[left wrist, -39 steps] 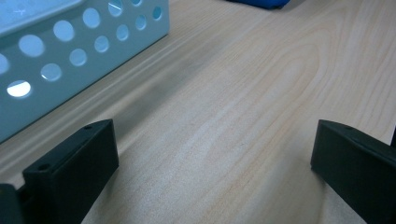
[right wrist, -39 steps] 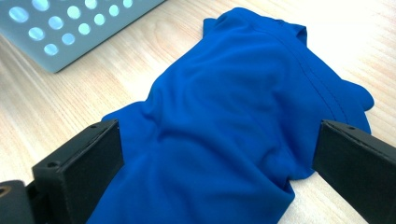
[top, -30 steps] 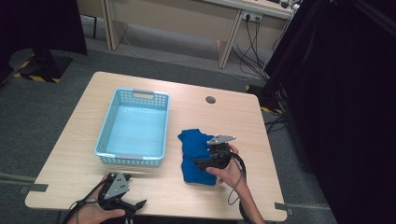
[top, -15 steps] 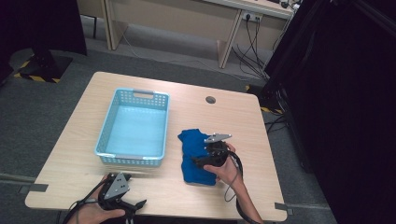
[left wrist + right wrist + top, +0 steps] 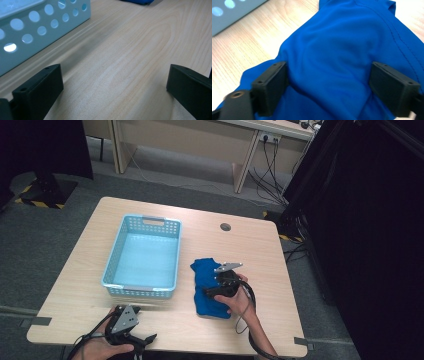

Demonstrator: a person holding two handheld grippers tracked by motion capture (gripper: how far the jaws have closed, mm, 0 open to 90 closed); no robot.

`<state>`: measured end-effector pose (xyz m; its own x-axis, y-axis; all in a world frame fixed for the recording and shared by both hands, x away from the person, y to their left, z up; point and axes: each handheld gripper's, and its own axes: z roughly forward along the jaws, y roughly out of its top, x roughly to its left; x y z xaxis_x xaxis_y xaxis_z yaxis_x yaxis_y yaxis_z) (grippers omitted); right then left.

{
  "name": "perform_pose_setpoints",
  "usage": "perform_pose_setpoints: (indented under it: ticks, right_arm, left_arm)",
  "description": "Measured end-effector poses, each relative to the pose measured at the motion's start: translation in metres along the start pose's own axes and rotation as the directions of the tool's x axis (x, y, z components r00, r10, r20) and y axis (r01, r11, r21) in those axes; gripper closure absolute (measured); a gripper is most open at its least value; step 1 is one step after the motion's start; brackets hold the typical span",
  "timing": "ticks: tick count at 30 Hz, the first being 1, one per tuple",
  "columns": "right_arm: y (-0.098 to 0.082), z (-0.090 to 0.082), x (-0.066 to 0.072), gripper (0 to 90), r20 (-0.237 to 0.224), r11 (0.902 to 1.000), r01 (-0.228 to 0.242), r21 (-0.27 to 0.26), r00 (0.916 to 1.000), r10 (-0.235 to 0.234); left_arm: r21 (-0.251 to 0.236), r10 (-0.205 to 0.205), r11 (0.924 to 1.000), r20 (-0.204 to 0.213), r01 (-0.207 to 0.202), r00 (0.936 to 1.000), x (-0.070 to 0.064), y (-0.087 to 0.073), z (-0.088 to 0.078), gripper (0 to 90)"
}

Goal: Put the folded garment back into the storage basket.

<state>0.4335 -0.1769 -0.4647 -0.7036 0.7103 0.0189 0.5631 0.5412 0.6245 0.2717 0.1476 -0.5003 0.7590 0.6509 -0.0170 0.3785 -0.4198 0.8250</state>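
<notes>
A crumpled blue cloth (image 5: 205,270) (image 5: 342,37) lies on the wooden table (image 5: 250,240), right of a light blue basket (image 5: 111,265). My right gripper (image 5: 209,292) (image 5: 329,77) is down on the cloth. Its jaws have just been closing, and a bulge of fabric is bunched between them with both pads pressing into it. My left gripper (image 5: 146,340) (image 5: 115,85) rests open near the table's front edge, with bare wood between its jaws. The basket's perforated wall (image 5: 37,25) is close on its left.
The basket holds nothing that I can see. A round cable hole (image 5: 225,226) sits in the table's far side. Black curtains hang to the right, and desks with cables stand behind the table.
My right gripper has shifted a little over the blue cloth. The left gripper, the basket and the cloth's place on the table have stayed the same.
</notes>
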Motion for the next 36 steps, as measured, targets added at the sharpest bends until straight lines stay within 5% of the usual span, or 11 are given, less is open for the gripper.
perform_pose_setpoints:
  ticks: [7, 13, 23, 36]
  right_arm:
    - [-0.002, -0.005, 0.000, 47.1, 0.000, 0.9994, -0.029, -0.021, 0.9996, 0.029]
    - [-0.002, -0.006, 0.004, 63.2, -0.011, 0.9987, -0.045, -0.025, 0.9989, 0.045]
    - [0.000, -0.011, 0.002, 68.5, -0.027, 0.9950, -0.087, -0.049, 0.9960, 0.086]
    - [0.012, -0.040, 0.001, 69.3, -0.044, 0.9854, -0.104, -0.135, 0.9941, 0.099]
  left_arm:
    - [0.000, 0.000, 1.0000, 0.000, 0.000, 1.0000, 0.000, 0.000, 0.000, 0.0]
    - [0.000, 0.000, 1.0000, 0.000, 0.000, 1.0000, 0.000, 0.000, 0.000, 0.0]
    - [-0.002, -0.004, 1.0000, 0.003, 0.004, 1.0000, 0.000, 0.000, 0.000, 0.0]
    - [-0.003, -0.005, 1.0000, 0.004, 0.005, 1.0000, 0.001, 0.000, 0.000, 0.0]
